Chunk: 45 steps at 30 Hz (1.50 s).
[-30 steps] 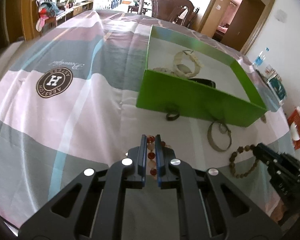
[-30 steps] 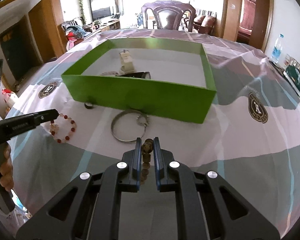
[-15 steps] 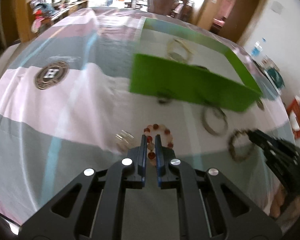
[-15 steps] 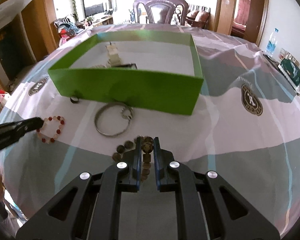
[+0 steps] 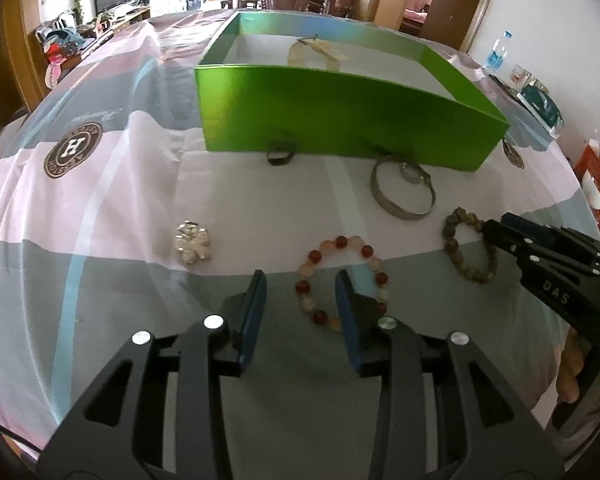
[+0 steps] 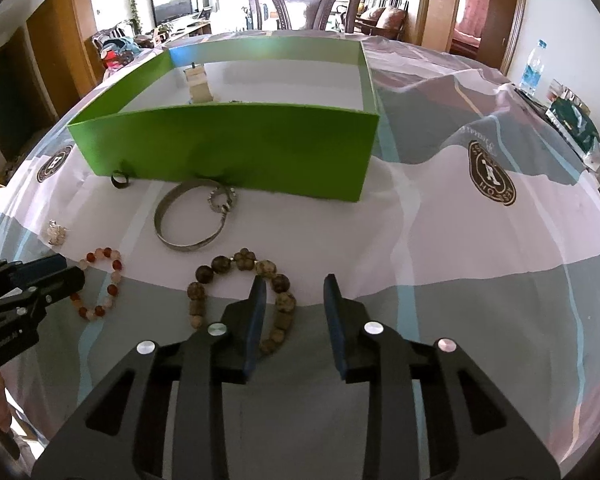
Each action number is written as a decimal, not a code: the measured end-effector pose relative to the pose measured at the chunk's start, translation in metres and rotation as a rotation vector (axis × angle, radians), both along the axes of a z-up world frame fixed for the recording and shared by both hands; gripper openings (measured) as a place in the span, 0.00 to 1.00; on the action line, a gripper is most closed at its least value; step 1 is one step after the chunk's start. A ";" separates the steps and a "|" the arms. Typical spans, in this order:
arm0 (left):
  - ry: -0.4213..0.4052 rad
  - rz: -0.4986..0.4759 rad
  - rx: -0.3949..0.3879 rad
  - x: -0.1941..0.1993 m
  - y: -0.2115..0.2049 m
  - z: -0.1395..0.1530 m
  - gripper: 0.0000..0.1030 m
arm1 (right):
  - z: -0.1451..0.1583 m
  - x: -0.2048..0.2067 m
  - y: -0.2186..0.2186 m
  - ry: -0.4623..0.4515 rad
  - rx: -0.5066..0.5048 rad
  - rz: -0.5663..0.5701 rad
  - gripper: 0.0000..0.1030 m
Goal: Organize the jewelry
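Observation:
A red and white bead bracelet (image 5: 342, 276) lies flat on the tablecloth; my left gripper (image 5: 300, 280) is open, its jaws astride the bracelet's left side. A brown bead bracelet (image 6: 240, 296) lies on the cloth; my right gripper (image 6: 294, 286) is open, its left finger over the bracelet's right side. A silver bangle (image 5: 402, 190) with a small ring, a dark ring (image 5: 280, 154) and a silver brooch (image 5: 192, 242) lie before the green box (image 5: 340, 112). The box holds a pale bracelet (image 5: 314, 52).
The table has a pink, grey and white cloth with round logos (image 5: 72, 150). A wooden chair (image 6: 304, 4) stands behind the far edge. A water bottle (image 6: 534, 66) and packets (image 6: 576, 120) sit at the right edge.
Both grippers have lowered their bracelets onto the cloth and opened, letting them go. The bracelets now lie flat in front of the box.

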State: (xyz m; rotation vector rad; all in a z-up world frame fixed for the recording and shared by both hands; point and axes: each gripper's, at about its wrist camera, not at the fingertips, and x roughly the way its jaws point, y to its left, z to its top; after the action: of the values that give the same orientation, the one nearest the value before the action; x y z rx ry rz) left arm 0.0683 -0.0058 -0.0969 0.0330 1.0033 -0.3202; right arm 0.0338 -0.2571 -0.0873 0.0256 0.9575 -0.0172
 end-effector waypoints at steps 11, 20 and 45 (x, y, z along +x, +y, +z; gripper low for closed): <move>-0.062 -0.025 0.087 -0.005 -0.017 -0.005 0.46 | -0.007 0.005 0.010 0.006 -0.025 0.021 0.34; -0.099 -0.024 0.115 -0.004 -0.019 -0.005 0.49 | -0.008 0.008 0.018 -0.016 -0.053 0.038 0.34; -0.334 0.034 0.000 0.008 0.003 0.111 0.08 | 0.109 0.005 0.032 -0.322 -0.048 0.108 0.11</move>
State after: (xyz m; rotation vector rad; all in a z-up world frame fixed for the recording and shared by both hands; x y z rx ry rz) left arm 0.0767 -0.0029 0.0136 0.0668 0.6719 -0.2731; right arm 0.0384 -0.2252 0.0214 -0.0662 0.6350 0.0617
